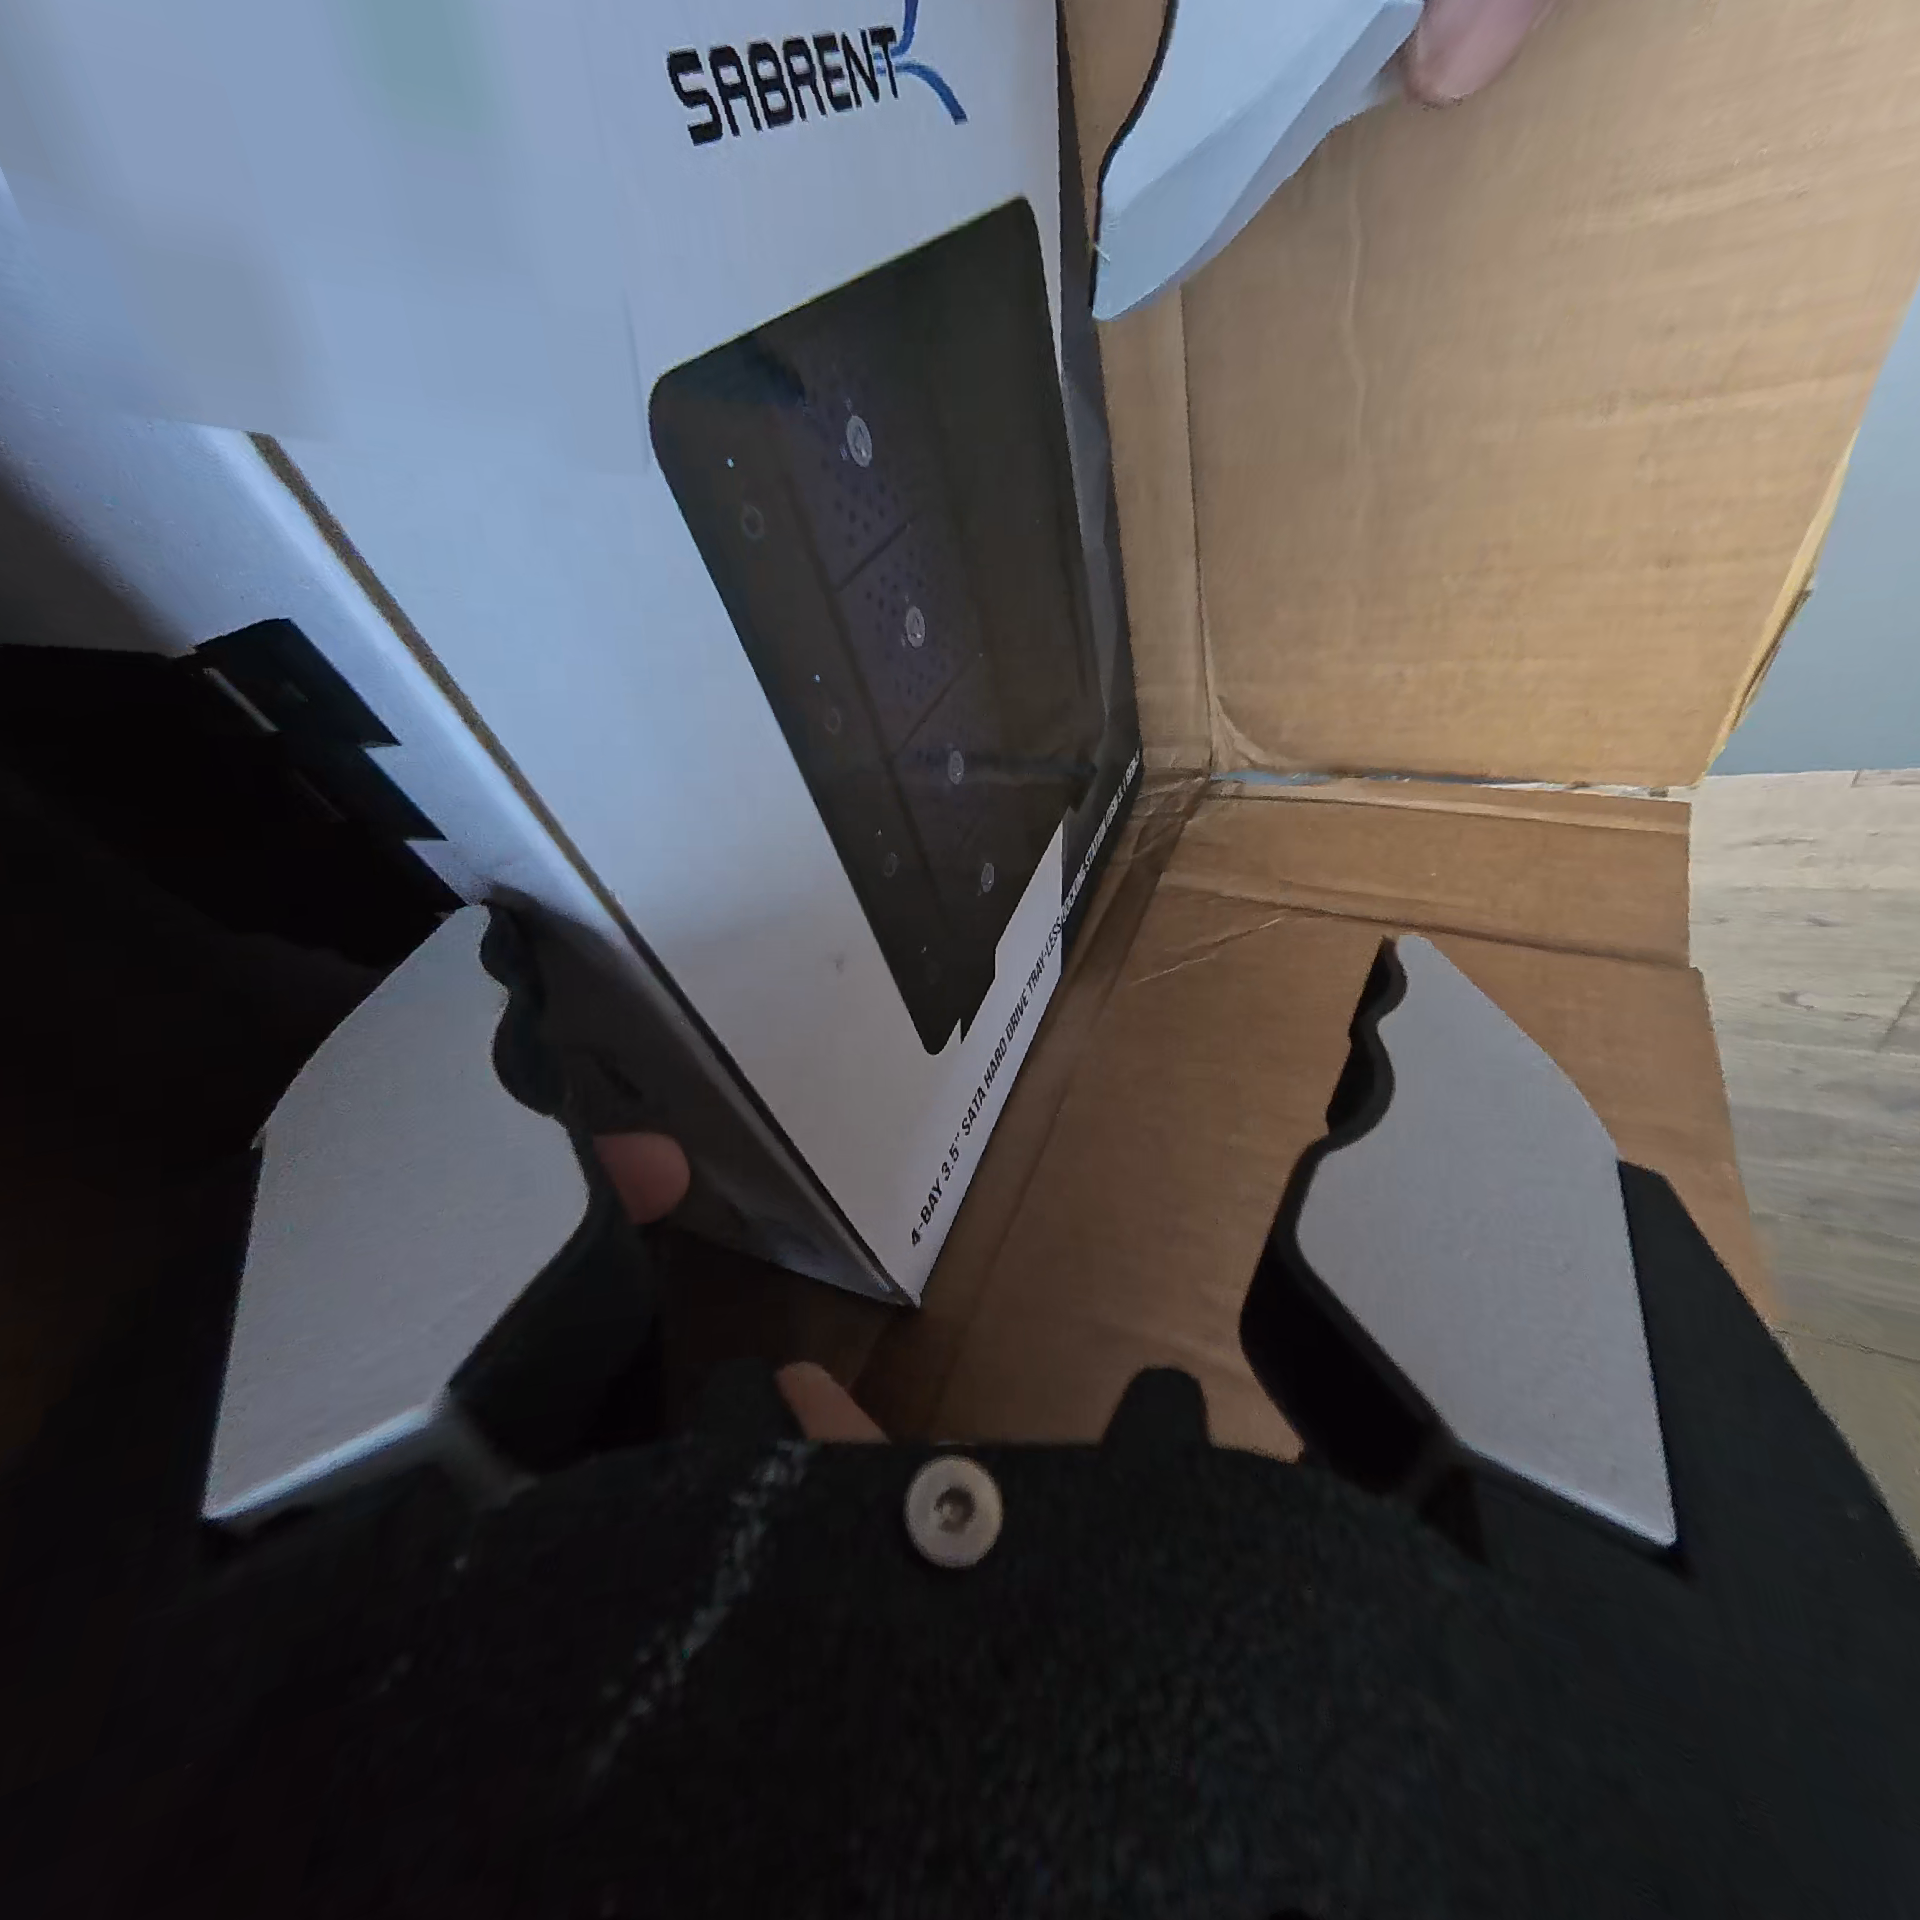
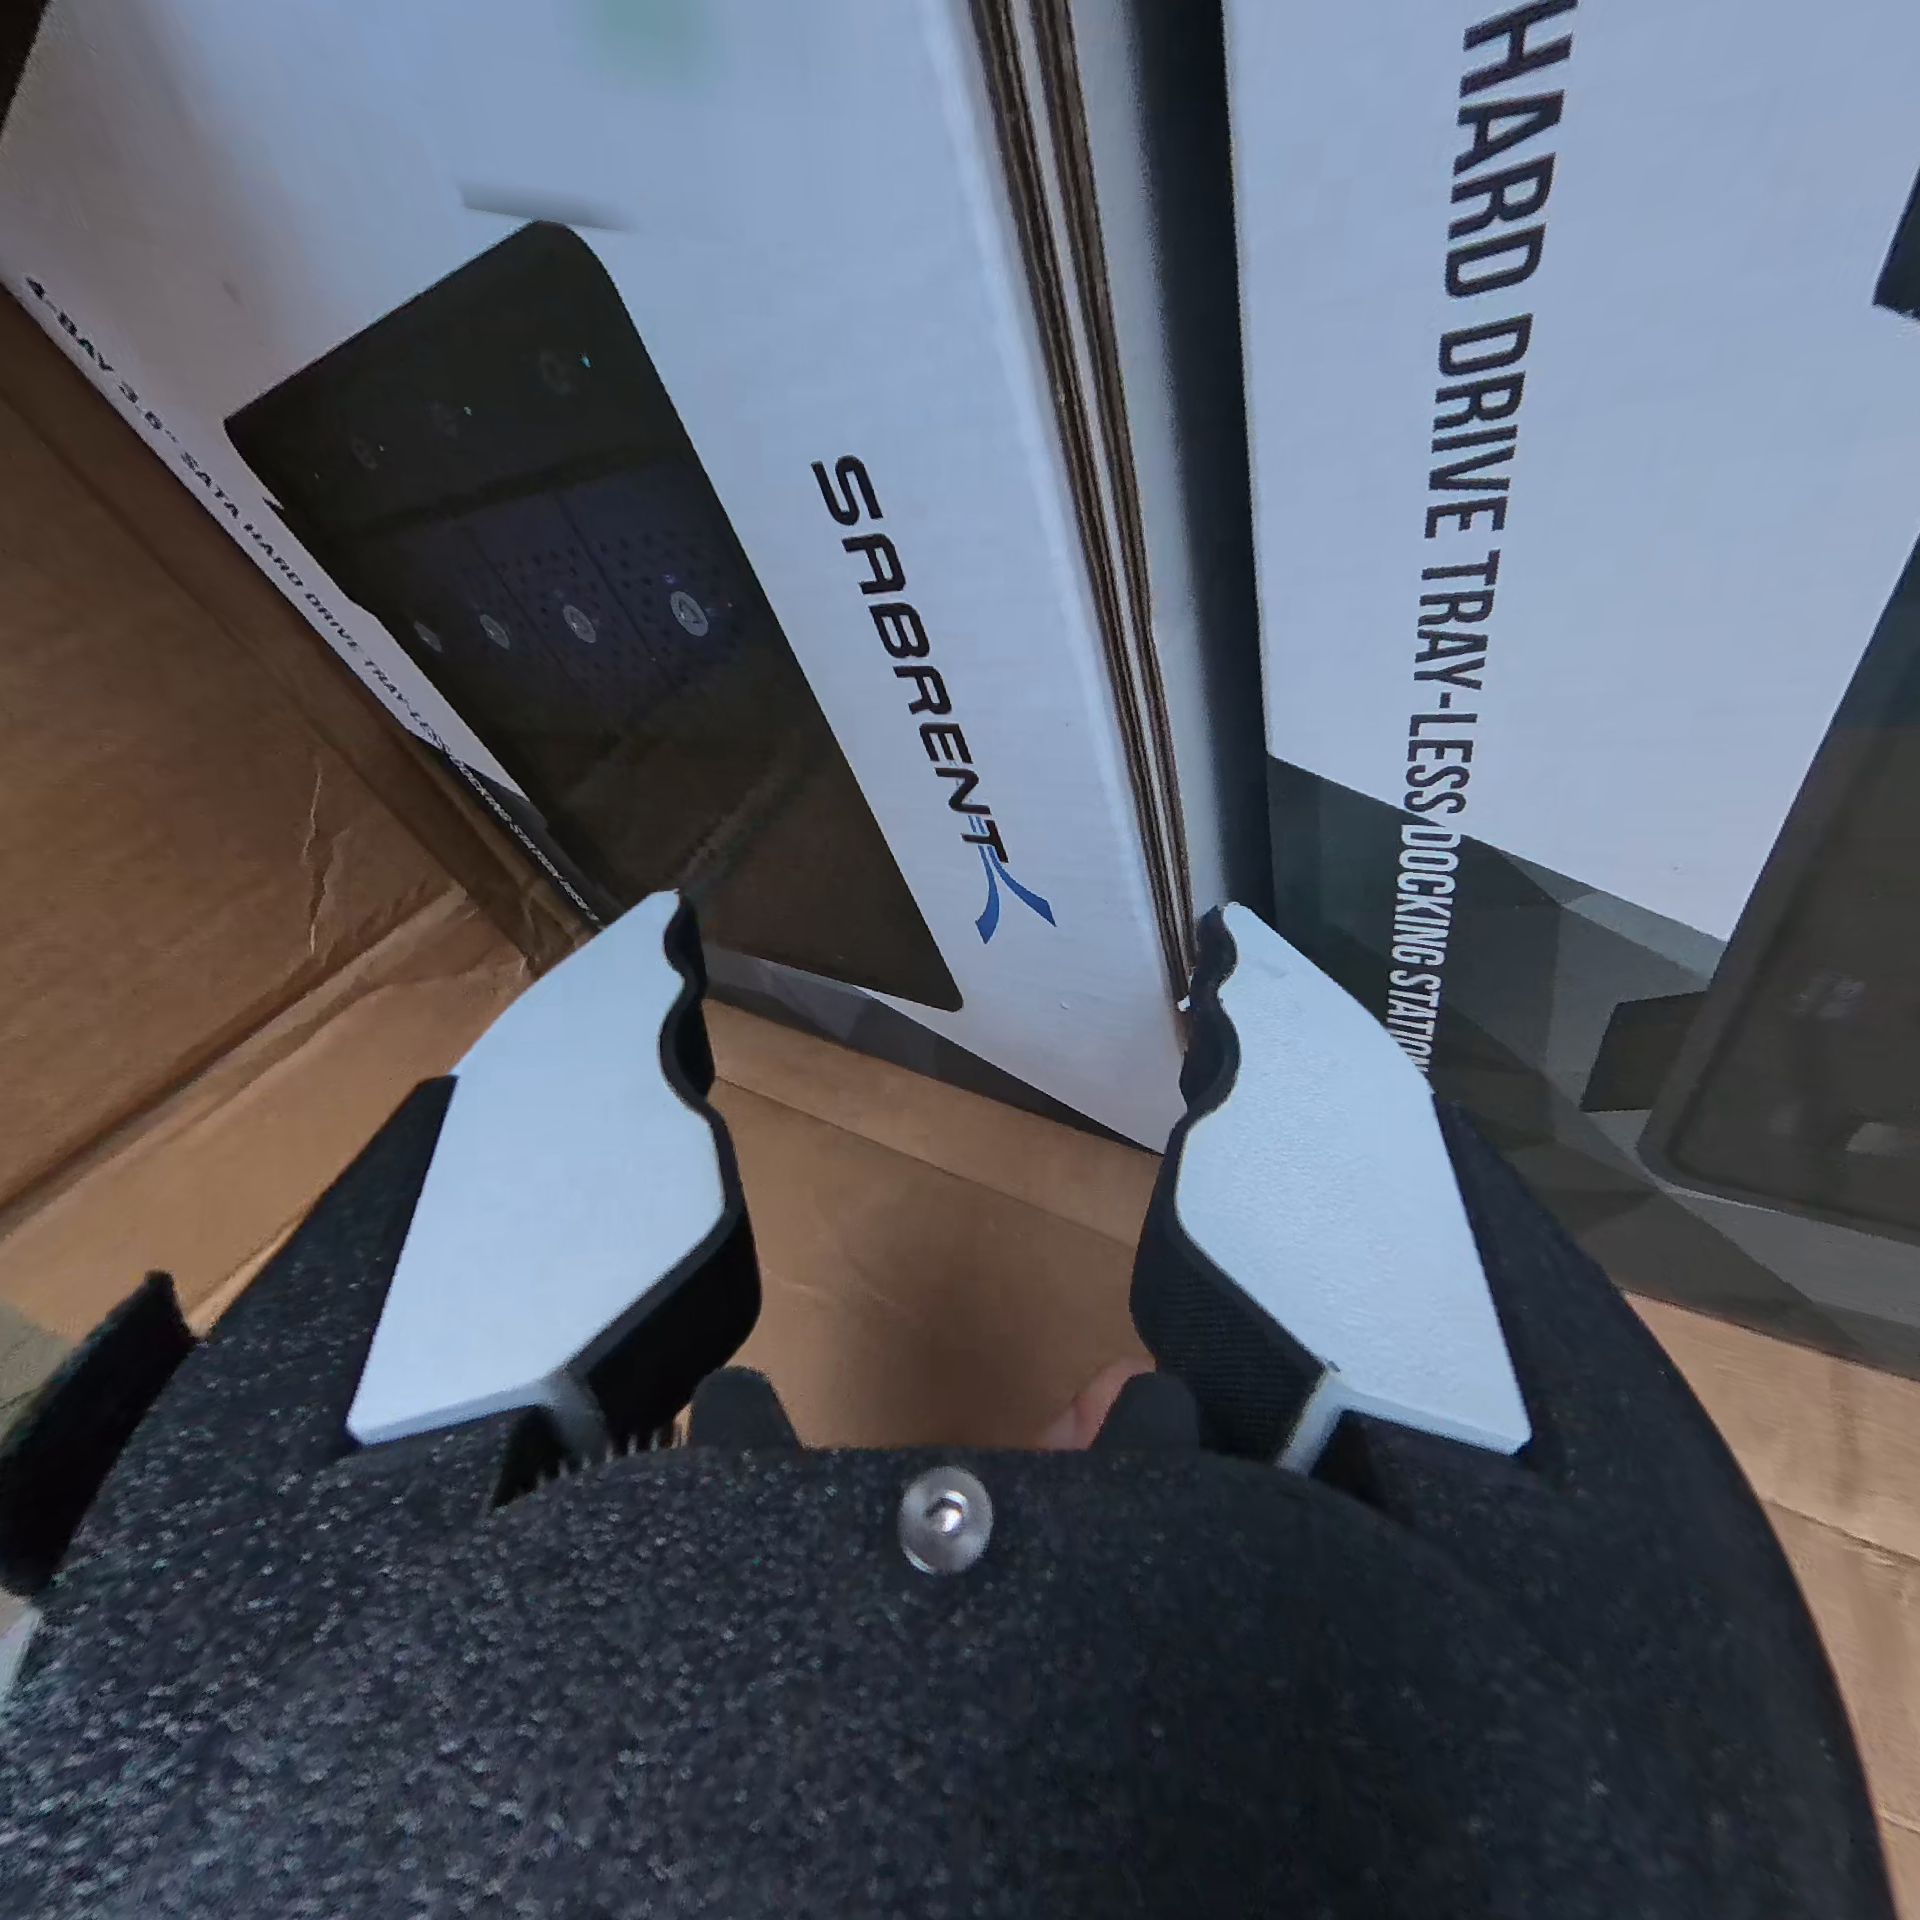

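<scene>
In the left wrist view, the left gripper stands wide apart, with nothing between its two silver fingers. It is inside a brown cardboard shipping carton, whose flaps stand open at the right of the frame. A white retail box with a printed picture of a black device fills the upper left and centre; it leans tilted, and its lower corner is near the carton floor just between the fingers. The left finger is just beside the edge of this box; whether it touches I cannot tell. At the upper right a bare fingertip holds a white sheet.

In the right wrist view, the right gripper is also spread and empty. Its right fingertip is touching or almost touching the corner edge of the same kind of white box, which lies tilted at the upper left. A second white box with large black lettering stands just beside it at the right.
</scene>
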The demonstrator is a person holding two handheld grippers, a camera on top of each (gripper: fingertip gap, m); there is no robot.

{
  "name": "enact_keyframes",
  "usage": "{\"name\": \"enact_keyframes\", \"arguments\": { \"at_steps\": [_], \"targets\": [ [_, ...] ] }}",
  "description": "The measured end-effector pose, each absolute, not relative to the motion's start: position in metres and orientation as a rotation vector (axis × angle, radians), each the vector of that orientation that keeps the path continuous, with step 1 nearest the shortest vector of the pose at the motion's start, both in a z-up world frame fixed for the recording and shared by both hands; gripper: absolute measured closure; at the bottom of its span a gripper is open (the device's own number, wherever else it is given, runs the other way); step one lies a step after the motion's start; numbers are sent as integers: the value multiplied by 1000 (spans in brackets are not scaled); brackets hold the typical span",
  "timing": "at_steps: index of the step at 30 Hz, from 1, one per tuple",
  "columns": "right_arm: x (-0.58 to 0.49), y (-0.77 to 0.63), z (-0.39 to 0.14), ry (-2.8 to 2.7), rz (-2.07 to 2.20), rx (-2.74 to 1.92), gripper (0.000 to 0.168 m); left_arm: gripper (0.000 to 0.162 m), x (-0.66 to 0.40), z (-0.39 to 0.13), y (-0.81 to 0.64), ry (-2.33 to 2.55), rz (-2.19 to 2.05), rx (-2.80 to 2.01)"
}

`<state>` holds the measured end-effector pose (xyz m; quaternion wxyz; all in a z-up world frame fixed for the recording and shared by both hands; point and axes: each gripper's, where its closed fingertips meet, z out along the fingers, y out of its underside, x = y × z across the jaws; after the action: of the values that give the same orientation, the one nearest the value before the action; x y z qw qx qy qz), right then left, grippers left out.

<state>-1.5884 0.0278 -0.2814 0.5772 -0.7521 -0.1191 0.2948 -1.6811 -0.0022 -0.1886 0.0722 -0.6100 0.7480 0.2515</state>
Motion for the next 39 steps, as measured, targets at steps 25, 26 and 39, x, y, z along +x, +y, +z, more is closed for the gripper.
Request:
{"name": "enact_keyframes", "arguments": {
  "at_steps": [25, 26, 39],
  "targets": [
    [-1508, 3, -310, 116, 731, -2040, 82, 56, -1596, -176, 5, 1842, 557, -1533],
    [-1487, 2, -308, 174, 682, -2012, 82, 58, -1574, -174, 0, 1864, 536, -1445],
    [-1372, 19, -240, 50, 218, -1711, 66, 17, -1508, -195, 70, 1919, 884, -1610]
  ]
}}
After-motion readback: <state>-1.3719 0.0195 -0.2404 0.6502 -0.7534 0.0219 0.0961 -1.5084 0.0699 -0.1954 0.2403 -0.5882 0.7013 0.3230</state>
